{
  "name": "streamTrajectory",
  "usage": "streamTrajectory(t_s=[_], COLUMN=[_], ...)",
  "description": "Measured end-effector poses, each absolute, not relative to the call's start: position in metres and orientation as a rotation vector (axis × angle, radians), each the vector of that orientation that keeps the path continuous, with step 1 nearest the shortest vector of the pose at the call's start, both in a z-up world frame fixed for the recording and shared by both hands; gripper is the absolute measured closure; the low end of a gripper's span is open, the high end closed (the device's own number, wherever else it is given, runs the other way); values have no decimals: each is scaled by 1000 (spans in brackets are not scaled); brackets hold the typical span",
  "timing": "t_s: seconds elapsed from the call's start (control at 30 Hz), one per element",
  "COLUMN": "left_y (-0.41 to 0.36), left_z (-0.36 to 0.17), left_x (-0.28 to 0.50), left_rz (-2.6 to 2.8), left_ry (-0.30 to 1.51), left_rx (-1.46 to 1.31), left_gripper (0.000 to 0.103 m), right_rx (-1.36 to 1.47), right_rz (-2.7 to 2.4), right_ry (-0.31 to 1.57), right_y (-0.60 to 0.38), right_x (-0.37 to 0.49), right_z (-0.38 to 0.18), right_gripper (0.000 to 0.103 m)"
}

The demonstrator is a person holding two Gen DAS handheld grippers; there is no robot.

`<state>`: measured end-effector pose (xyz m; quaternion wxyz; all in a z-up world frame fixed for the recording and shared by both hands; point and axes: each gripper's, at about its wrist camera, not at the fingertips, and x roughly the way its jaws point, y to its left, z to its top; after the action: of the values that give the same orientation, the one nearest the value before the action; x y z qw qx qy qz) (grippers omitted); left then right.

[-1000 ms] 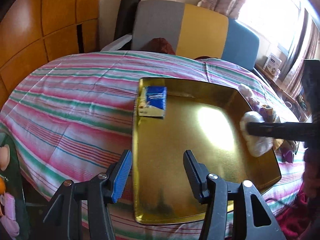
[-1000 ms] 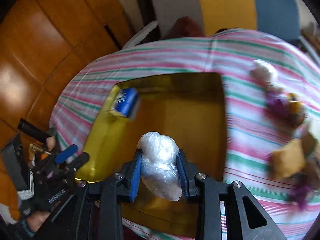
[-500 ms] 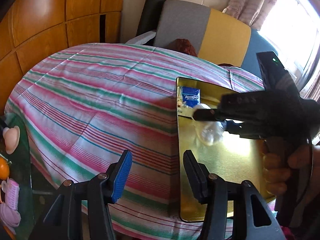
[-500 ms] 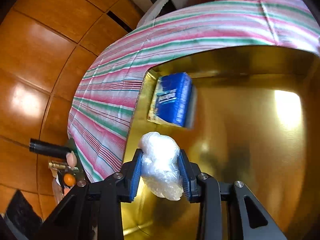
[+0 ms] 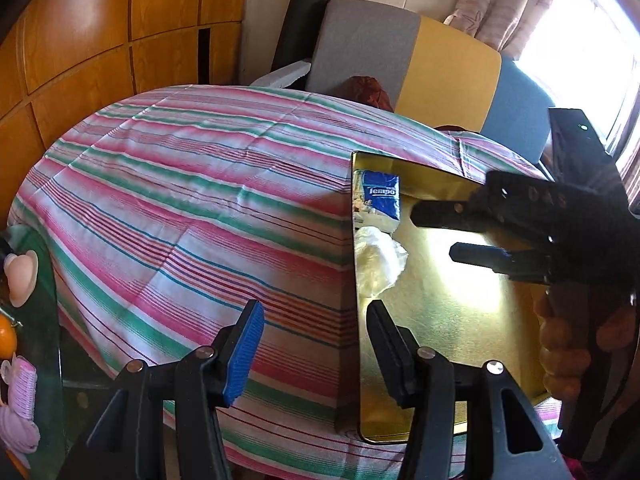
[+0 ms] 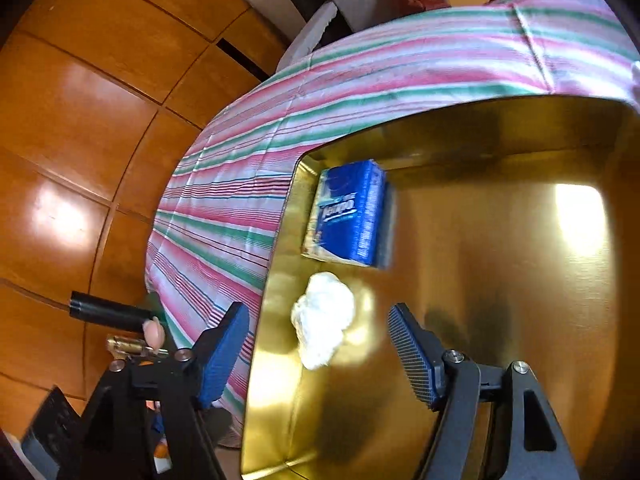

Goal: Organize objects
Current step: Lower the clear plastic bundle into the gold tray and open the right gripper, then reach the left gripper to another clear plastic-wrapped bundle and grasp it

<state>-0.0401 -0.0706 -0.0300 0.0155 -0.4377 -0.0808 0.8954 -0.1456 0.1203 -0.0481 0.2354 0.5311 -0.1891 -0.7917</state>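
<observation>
Releasing a white plastic bundle (image 6: 323, 318) into the gold tray (image 6: 500, 280).
Left view alone showed the hand (image 5: 564, 356) holding the right gripper (image 5: 436, 232) over the tray; the left gripper (image 5: 316, 344) hovered open, empty. Right view showed its jaws just opened, bundle lying free beside the blue tissue pack (image 6: 350, 218).

Tray (image 6: 500, 320) on bed (image 5: 180, 208); tissue pack (image 6: 350, 216) in tray's far-left corner, plastic bag (image 6: 322, 320) just in front.

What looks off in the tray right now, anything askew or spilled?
Nothing spilled or damaged. The crumpled white plastic bundle lies loose in the gold tray, just short of the tissue pack, between the right gripper's just-opened jaws.
</observation>
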Motion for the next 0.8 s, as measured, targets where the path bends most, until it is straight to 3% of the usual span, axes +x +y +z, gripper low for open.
streamTrajectory(t_s=[0.37, 0.8], left_y=[-46, 53], left_z=[-16, 20], left_x=[-42, -85], left_rz=[2755, 2548], left_ry=[-170, -13], left_rx=[-1311, -1214], left_gripper=[49, 49], right_rx=[1344, 1313], right_rz=[-2356, -2581], right_ry=[-287, -329], right_y=[163, 305], right_x=[-106, -71], right_z=[-21, 0], right_gripper=[16, 13])
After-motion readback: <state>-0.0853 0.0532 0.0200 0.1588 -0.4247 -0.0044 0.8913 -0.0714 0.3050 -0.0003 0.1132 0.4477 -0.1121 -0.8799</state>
